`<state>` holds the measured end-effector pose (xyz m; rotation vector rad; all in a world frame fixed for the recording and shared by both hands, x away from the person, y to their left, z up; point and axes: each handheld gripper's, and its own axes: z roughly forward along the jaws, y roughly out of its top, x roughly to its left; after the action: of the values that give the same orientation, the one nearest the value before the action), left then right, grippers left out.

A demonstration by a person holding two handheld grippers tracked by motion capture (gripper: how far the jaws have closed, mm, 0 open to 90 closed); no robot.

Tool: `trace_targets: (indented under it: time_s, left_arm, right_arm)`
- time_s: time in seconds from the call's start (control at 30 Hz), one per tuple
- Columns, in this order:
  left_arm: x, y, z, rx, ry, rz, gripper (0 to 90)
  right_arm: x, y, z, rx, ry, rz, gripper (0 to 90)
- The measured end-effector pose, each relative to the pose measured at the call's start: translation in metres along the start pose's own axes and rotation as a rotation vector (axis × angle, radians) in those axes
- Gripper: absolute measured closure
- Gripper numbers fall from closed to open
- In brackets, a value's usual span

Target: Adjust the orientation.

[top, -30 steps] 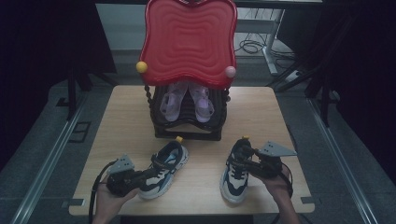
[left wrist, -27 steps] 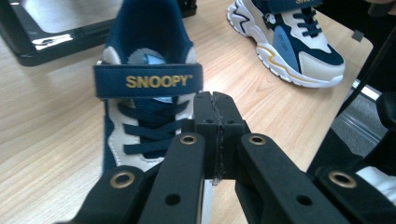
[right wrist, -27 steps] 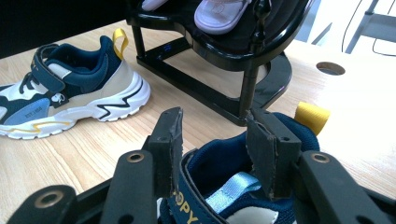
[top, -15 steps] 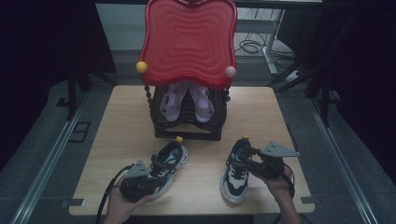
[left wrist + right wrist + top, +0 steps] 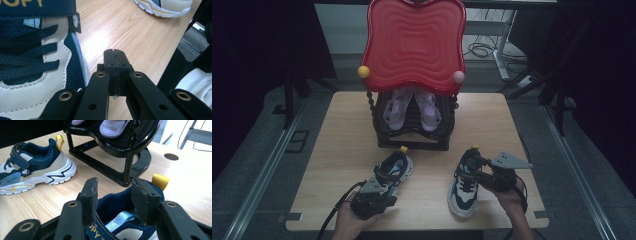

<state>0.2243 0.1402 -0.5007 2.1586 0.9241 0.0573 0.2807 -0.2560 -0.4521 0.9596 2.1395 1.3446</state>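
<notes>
Entry, pair of shoes in front of the rack.

Change noted: a second ago the left gripper (image 5: 115, 53) was at the outer left side of the left shoe (image 5: 393, 170). It is now found swung in toward the near end of that shoe and somewhat lower. The shoe itself is seen in roughly the same place on the table (image 5: 347, 125), toe toward the person and heel loop toward the rack (image 5: 412, 140). The right gripper (image 5: 115, 185) and the right shoe (image 5: 464, 192) are unchanged.

Meaning, as judged: the left shoe is not yet taken. The gripper is being re-placed for a fresh approach, probably before the shoe is lifted to the rack, where a pair of sandals (image 5: 412, 107) is already set.

Pose: the left hand (image 5: 349, 220) is held low at the table edge, with the gripper pointed forward along the laced side of the shoe. Its jaws are closed tight together on nothing, just beside the shoe. The right hand (image 5: 512, 195) is held still at the right shoe's side. The jaws there are set about half wide across the collar, and the pads appear to be pressed on it.
</notes>
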Motion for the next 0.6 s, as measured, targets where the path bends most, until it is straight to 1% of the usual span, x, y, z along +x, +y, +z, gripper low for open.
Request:
trace_targets:
  time_s: [0.03,0.1,0.23,0.37,0.4,0.43,0.5,0.6]
  left_arm:
    - [0.001,-0.001,0.001,0.012,0.012,0.003,89.6]
    - [0.002,-0.001,0.002,0.023,0.019,-0.002,89.6]
    - [0.005,-0.003,0.004,0.045,0.016,-0.009,89.5]
    - [0.009,-0.004,0.003,0.053,0.026,-0.011,89.6]
    - [0.011,-0.006,0.002,0.055,0.030,-0.020,89.6]
    - [0.011,-0.008,0.001,0.050,0.021,-0.029,89.6]
    - [0.012,-0.009,0.000,0.050,0.023,-0.031,89.7]
    - [0.017,-0.011,-0.005,0.055,0.039,-0.043,89.6]
  right_arm:
    - [0.000,0.000,0.000,0.001,0.000,0.000,56.0]
    - [0.000,0.000,0.000,0.001,0.001,0.001,56.0]
    - [0.000,-0.001,0.001,0.003,0.001,0.002,56.0]
    - [-0.001,-0.001,0.001,0.004,-0.002,0.002,55.9]
    - [-0.001,-0.002,0.001,0.004,0.000,0.004,55.8]
    - [-0.002,-0.002,0.001,0.004,0.000,0.005,55.8]
    - [-0.002,-0.002,0.001,0.004,0.000,0.006,55.8]
    - [-0.002,-0.002,0.001,0.003,0.001,0.007,55.8]
